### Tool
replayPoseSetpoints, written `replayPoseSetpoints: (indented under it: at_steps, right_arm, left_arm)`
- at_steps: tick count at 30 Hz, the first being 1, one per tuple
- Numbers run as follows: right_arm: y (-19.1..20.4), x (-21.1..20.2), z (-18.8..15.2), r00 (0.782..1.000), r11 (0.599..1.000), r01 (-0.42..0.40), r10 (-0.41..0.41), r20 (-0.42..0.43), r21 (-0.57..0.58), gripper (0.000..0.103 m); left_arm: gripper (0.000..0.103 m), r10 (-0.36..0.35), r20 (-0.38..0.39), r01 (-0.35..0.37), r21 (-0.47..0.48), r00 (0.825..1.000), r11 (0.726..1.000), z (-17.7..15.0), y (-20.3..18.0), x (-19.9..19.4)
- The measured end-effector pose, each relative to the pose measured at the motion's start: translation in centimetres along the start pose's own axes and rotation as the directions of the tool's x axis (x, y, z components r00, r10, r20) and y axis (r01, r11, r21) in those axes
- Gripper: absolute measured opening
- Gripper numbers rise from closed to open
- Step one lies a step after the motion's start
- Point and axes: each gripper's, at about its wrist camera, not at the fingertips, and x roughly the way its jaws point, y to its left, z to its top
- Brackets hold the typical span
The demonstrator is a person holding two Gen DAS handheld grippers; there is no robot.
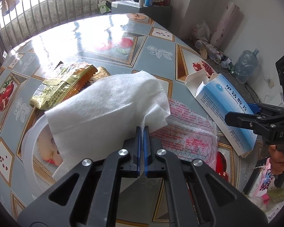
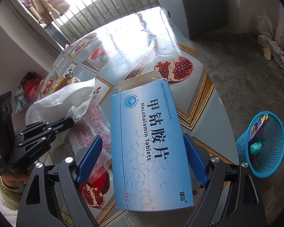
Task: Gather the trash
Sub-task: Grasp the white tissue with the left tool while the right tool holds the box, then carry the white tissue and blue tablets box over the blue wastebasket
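My left gripper [image 1: 142,129] is shut on a corner of a white tissue [image 1: 108,102], which drapes over a white round lid [image 1: 29,141] on the fruit-patterned table [image 1: 157,49]. From the right wrist view, the left gripper [image 2: 71,122] holds the same tissue [image 2: 66,94]. A blue medicine box [image 2: 151,141] with an open end flap lies near the table's edge. My right gripper [image 2: 142,136] stands open astride it, a blue pad on each side and a gap showing at the left pad. The left wrist view shows the box [image 1: 223,102] with the right gripper [image 1: 240,111] over its near end.
A gold snack wrapper [image 1: 66,83] lies behind the tissue. A clear wrapper with pink print [image 1: 189,130] lies between tissue and box. A blue mesh basket [image 2: 263,145] with some trash stands on the floor right of the table. A grey cabinet [image 2: 198,9] stands beyond.
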Motion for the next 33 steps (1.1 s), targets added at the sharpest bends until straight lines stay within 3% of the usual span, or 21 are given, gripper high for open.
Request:
replayPoseSetpoints:
  at_steps: [7,21,33]
  right_arm:
    - [-0.2,-0.1,0.1,1.0,1.0,0.027,-0.028,0.007,0.004,0.071]
    - [-1.4,-2.5,0.4,0.995,0.995,-0.057,0.05,0.087,0.081,0.069]
    - [-2.2,-7.0,0.2,0.972,0.983,-0.139,0.113,0.206,0.116,0.069]
  left_arm:
    - [0.001,0.013,0.078,-0.013,-0.01,0.997,1.0,0.9,0.4,-2.6]
    - [0.0,0.028,0.258,-0.018,-0.041,0.966,0.999,2.9,1.4,-9.8]
    - [0.0,-0.061,0.366,0.07,-0.011,0.929,0.998,3.6,-0.6,-14.8]
